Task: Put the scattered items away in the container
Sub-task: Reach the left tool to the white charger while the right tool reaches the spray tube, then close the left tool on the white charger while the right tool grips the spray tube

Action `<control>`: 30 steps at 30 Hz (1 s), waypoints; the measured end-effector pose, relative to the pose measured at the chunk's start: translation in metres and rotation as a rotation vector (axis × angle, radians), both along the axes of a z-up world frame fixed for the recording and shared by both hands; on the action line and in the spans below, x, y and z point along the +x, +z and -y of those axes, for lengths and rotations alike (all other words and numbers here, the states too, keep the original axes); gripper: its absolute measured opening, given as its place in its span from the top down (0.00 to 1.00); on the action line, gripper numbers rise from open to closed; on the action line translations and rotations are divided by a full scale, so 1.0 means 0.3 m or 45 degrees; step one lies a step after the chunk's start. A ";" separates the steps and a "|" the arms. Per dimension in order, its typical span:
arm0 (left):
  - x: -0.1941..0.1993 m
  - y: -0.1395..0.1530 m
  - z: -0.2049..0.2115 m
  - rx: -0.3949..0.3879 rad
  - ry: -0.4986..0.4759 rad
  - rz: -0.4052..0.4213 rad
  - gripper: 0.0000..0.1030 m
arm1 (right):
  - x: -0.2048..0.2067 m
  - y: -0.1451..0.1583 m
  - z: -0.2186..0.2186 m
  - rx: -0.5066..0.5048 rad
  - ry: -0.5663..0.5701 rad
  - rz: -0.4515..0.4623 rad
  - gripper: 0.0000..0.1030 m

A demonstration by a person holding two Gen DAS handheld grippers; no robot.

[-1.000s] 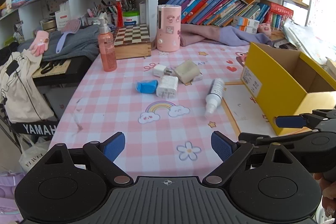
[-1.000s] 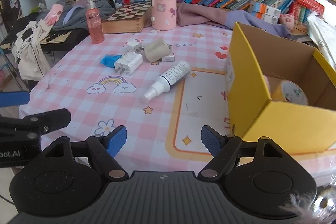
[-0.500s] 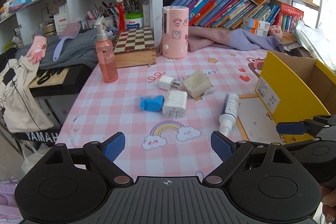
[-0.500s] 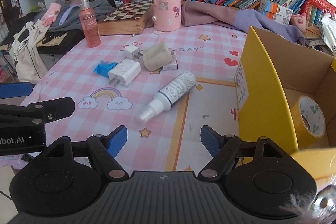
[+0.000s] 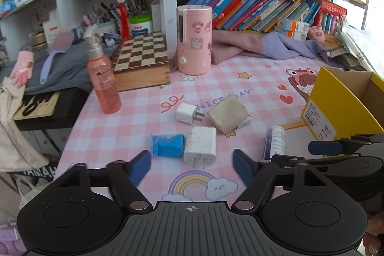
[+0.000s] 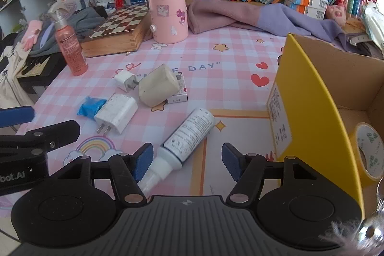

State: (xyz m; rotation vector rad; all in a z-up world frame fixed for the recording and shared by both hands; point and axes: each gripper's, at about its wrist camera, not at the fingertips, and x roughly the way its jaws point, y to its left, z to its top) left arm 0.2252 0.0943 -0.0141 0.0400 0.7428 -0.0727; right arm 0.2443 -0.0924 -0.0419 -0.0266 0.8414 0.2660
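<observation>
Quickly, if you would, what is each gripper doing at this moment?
Left gripper: open, jaws just been closing, holding nothing; large white charger just ahead.
Right gripper: open, jaws just been closing, white spray bottle between them, not gripped.

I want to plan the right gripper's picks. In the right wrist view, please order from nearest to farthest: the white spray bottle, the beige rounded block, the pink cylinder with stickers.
1. White spray bottle: lying between the right gripper's open fingers, nozzle towards the camera.
2. Beige rounded block: mid-table, left of centre.
3. Pink cylinder with stickers: upright at the back, beside the chessboard box.
</observation>
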 end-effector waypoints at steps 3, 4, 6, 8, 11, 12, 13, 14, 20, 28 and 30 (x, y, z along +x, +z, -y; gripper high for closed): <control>0.049 -0.011 -0.002 -0.005 -0.009 -0.017 0.43 | 0.030 -0.015 -0.006 -0.001 -0.016 -0.023 0.40; 0.065 -0.016 0.000 -0.010 -0.019 -0.023 0.46 | 0.040 -0.019 -0.008 -0.002 -0.023 -0.028 0.40; 0.099 -0.029 0.008 -0.014 -0.051 -0.041 0.47 | 0.059 -0.026 -0.010 -0.004 -0.036 -0.036 0.41; 0.133 -0.048 0.022 -0.002 -0.080 -0.058 0.47 | 0.075 -0.032 -0.011 -0.003 -0.042 -0.042 0.43; 0.186 -0.088 0.044 0.022 -0.101 -0.096 0.48 | 0.090 -0.039 -0.012 -0.009 -0.039 -0.051 0.47; 0.202 -0.102 0.049 0.026 -0.107 -0.109 0.50 | 0.094 -0.043 -0.012 -0.012 -0.037 -0.057 0.49; 0.220 -0.114 0.055 0.032 -0.113 -0.127 0.52 | 0.098 -0.046 -0.011 -0.009 -0.033 -0.063 0.49; 0.233 -0.127 0.060 0.041 -0.117 -0.145 0.53 | 0.101 -0.047 -0.009 -0.005 -0.027 -0.067 0.49; 0.273 -0.168 0.071 0.042 -0.124 -0.201 0.58 | 0.102 -0.038 -0.001 -0.026 -0.003 -0.068 0.56; 0.295 -0.203 0.094 0.037 -0.147 -0.239 0.59 | 0.126 -0.054 0.008 -0.012 -0.021 -0.103 0.56; 0.298 -0.206 0.097 0.041 -0.150 -0.230 0.59 | 0.135 -0.062 0.009 -0.007 -0.028 -0.115 0.54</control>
